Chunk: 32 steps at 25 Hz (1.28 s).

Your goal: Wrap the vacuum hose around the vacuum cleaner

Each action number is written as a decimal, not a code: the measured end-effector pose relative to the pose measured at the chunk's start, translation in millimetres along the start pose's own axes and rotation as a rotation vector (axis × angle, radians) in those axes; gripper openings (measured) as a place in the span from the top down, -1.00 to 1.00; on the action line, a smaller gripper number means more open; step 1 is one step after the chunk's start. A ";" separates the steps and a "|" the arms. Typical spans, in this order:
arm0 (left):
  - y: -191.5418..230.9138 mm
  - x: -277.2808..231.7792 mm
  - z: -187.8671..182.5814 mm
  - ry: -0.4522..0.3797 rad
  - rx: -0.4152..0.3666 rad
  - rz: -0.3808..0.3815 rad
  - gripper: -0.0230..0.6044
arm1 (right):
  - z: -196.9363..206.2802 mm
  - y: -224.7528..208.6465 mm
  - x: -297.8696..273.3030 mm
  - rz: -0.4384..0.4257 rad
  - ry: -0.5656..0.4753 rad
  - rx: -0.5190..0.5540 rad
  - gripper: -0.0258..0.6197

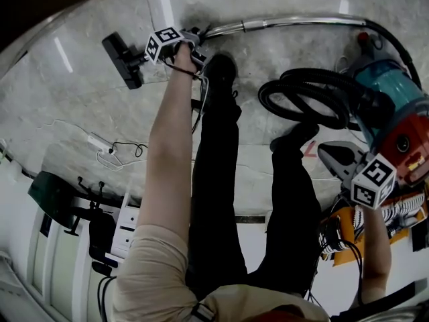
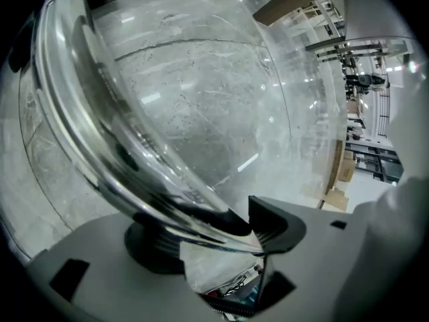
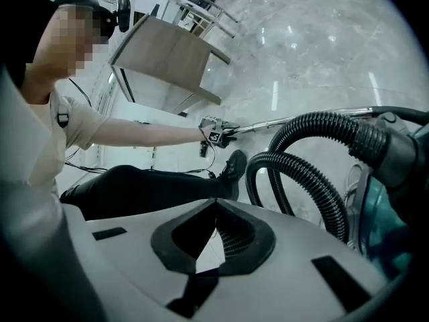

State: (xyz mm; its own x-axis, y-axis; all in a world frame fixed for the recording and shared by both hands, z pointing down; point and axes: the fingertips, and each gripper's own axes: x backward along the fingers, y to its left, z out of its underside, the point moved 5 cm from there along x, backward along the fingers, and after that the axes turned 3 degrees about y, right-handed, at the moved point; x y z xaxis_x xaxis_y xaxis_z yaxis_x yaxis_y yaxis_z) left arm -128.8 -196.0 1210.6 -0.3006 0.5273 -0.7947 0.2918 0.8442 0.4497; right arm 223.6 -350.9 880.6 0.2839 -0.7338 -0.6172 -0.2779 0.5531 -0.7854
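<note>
Over pale marbled floor (image 1: 87, 113), left gripper (image 2: 216, 237) clamps the chrome wand (image 1: 295, 23); right gripper (image 3: 213, 237) is closed, empty.

The vacuum cleaner (image 1: 395, 113) is at right, the hose (image 1: 315, 76) coiled just left of it, the wand (image 1: 301, 23) behind both, the nozzle (image 1: 123, 60) far left.

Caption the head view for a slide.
Left tongs clamp the shiny metal vacuum wand; the black ribbed hose loops beside the teal-and-red canister vacuum cleaner.

Bright streaks glare on the floor (image 1: 288, 52); edges warp; near chrome tube (image 2: 94, 139) seems blurred.
</note>
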 end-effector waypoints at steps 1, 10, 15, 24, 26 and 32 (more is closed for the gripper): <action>0.0 0.9 -0.2 0.012 -0.006 -0.010 0.01 | 0.5 -1.3 2.4 0.002 -0.005 -0.009 0.91; -2.8 9.2 11.1 0.252 -0.265 -0.090 -0.37 | 6.5 -6.3 8.4 -0.020 -0.059 -0.069 0.91; -0.6 15.2 26.4 0.349 -0.634 -0.278 -0.44 | 5.2 -2.2 5.2 -0.043 -0.077 -0.042 0.91; -27.8 45.6 40.9 0.360 -1.206 -0.552 -0.44 | 0.7 12.4 13.9 -0.120 -0.204 -0.017 0.91; -45.5 50.5 36.8 0.327 -1.266 -0.562 -0.44 | 0.4 11.1 18.6 -0.136 -0.261 -0.055 0.91; -93.9 30.4 72.2 0.300 -1.514 -0.586 -0.22 | 30.1 1.5 41.2 -0.094 -0.375 -0.113 0.91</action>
State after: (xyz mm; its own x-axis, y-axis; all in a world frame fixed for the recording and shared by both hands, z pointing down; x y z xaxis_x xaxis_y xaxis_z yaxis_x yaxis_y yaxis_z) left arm -99.8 -266.2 1114.8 -0.2500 -0.0301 -0.9678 -0.9585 0.1490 0.2430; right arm 262.6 -368.4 852.6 0.6226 -0.5722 -0.5338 -0.3284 0.4281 -0.8419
